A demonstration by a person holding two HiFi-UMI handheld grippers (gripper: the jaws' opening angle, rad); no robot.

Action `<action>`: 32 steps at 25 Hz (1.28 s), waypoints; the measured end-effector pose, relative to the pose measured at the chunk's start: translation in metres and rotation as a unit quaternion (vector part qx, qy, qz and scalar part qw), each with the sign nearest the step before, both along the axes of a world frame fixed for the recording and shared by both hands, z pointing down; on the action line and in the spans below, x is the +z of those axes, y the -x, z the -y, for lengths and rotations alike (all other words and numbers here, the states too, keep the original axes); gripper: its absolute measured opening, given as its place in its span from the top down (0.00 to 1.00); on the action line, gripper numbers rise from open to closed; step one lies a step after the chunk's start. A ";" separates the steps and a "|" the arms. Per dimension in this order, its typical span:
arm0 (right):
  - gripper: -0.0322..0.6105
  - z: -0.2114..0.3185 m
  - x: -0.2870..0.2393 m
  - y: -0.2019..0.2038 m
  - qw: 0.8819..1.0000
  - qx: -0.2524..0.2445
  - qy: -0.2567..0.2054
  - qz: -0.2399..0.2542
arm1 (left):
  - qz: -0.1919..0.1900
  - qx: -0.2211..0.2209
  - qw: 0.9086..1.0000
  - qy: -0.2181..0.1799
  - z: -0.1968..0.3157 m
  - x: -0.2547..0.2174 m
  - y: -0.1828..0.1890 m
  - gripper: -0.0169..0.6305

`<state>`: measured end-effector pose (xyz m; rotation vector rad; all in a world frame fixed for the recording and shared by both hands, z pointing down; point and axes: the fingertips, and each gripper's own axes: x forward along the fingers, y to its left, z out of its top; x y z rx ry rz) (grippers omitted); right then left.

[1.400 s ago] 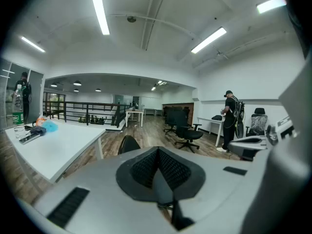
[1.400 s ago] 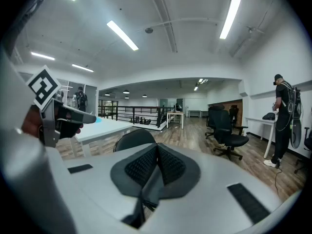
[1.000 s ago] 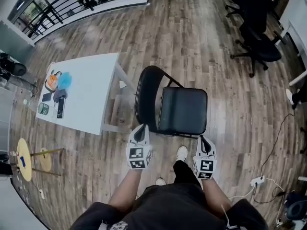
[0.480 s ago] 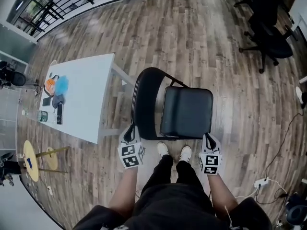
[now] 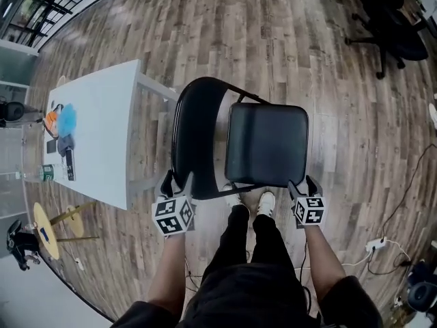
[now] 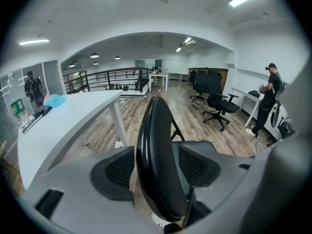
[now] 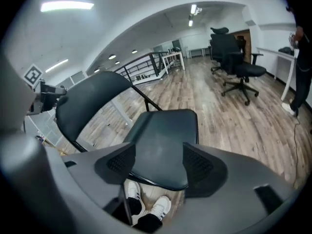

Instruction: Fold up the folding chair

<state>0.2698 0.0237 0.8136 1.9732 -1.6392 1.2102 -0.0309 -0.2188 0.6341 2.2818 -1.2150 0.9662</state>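
The black folding chair stands unfolded on the wood floor, with its backrest [image 5: 194,132] on the left and its seat [image 5: 268,144] on the right. My left gripper [image 5: 175,182] is at the backrest's near edge. In the left gripper view the backrest [image 6: 157,150] stands edge-on between the opening jaws, and the left pad [image 6: 114,168] is clear of it. My right gripper [image 5: 304,185] is at the seat's near right corner. Its jaws are opening too, with the seat's edge [image 7: 161,152] lying between the pads [image 7: 197,164].
A white table [image 5: 95,139] with small items stands close to the chair's left. My feet [image 5: 249,201] are by the seat's near edge. Black office chairs [image 5: 399,36] stand far right, and a cable and power strip [image 5: 374,244] lie on the floor. A person [image 6: 270,99] stands by a desk.
Both grippers have dropped and moved forward onto the chair, the left to the backrest and the right to the seat corner. Their jaws have spread apart.
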 end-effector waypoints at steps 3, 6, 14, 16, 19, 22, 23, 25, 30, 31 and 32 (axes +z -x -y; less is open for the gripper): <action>0.48 -0.012 0.060 -0.016 0.998 0.019 0.047 0.040 | 0.005 0.024 1.000 0.013 0.006 0.016 -0.006 0.55; 0.46 -0.020 0.115 -0.027 0.994 0.029 0.080 0.075 | -0.002 0.037 0.999 0.031 0.009 0.036 -0.010 0.55; 0.41 -0.038 0.218 -0.029 0.979 0.024 0.096 0.179 | 0.009 0.064 0.997 0.047 0.006 0.072 -0.011 0.54; 0.40 -0.038 0.232 -0.026 0.973 0.029 0.085 0.214 | 0.002 0.064 0.997 0.053 0.004 0.080 -0.015 0.54; 0.40 -0.035 0.246 -0.022 0.957 0.039 0.051 0.283 | -0.003 0.069 0.996 0.062 0.002 0.092 -0.021 0.54; 0.40 -0.031 0.251 -0.016 0.932 0.040 0.022 0.360 | -0.001 0.068 0.996 0.052 0.003 0.096 -0.023 0.54; 0.40 -0.030 0.253 -0.014 0.925 0.039 0.017 0.378 | -0.002 0.067 0.997 0.047 0.004 0.096 -0.023 0.55; 0.40 -0.027 0.254 -0.012 0.917 0.040 0.009 0.397 | -0.009 0.064 0.997 0.041 0.005 0.097 -0.023 0.58; 0.40 -0.025 0.254 -0.013 0.916 0.055 0.003 0.397 | -0.041 0.057 0.996 0.060 0.006 0.094 -0.026 0.67; 0.40 -0.026 0.254 -0.012 0.917 0.056 0.005 0.396 | -0.043 0.058 0.995 0.063 0.005 0.093 -0.026 0.67; 0.40 -0.026 0.253 -0.011 0.917 0.055 0.006 0.394 | -0.044 0.059 0.995 0.065 0.003 0.091 -0.026 0.68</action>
